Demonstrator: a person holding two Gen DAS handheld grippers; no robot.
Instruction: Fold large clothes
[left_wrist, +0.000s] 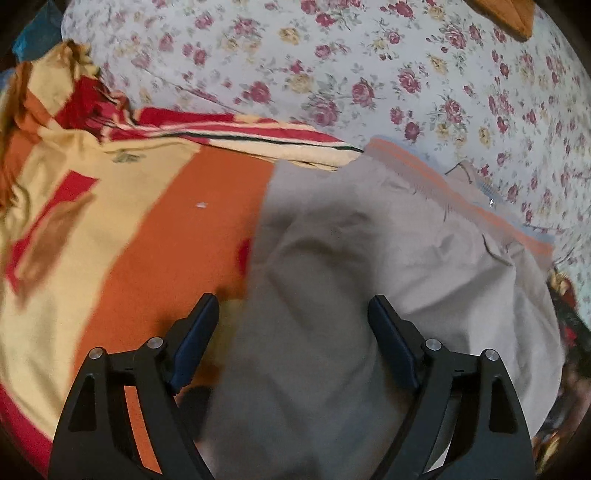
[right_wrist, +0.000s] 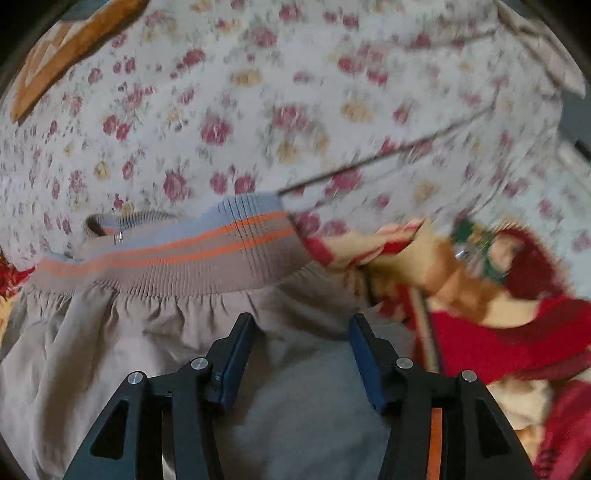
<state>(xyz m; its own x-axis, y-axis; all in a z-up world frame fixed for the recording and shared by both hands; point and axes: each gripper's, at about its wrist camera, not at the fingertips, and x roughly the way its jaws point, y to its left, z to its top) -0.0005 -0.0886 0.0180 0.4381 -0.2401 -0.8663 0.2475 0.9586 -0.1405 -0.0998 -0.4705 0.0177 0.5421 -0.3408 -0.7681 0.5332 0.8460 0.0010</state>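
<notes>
Both grippers hover over the beige garment, fingers apart, nothing held: left gripper (left_wrist: 293, 308), right gripper (right_wrist: 302, 326). Garment (left_wrist: 369, 295) lies rumpled on the bed's floral sheet (left_wrist: 332, 55), striped waistband (right_wrist: 177, 258) far, overlapping the red-orange blanket (left_wrist: 155, 240) at left.

beige garment (left_wrist: 369, 258) | rumpled, ribbed orange-striped hem (right_wrist: 177, 254) | lying on blanket

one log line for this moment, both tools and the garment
left tool: open, above beige garment | right tool: open, near ribbed waistband | garment unfolded on blanket
</notes>
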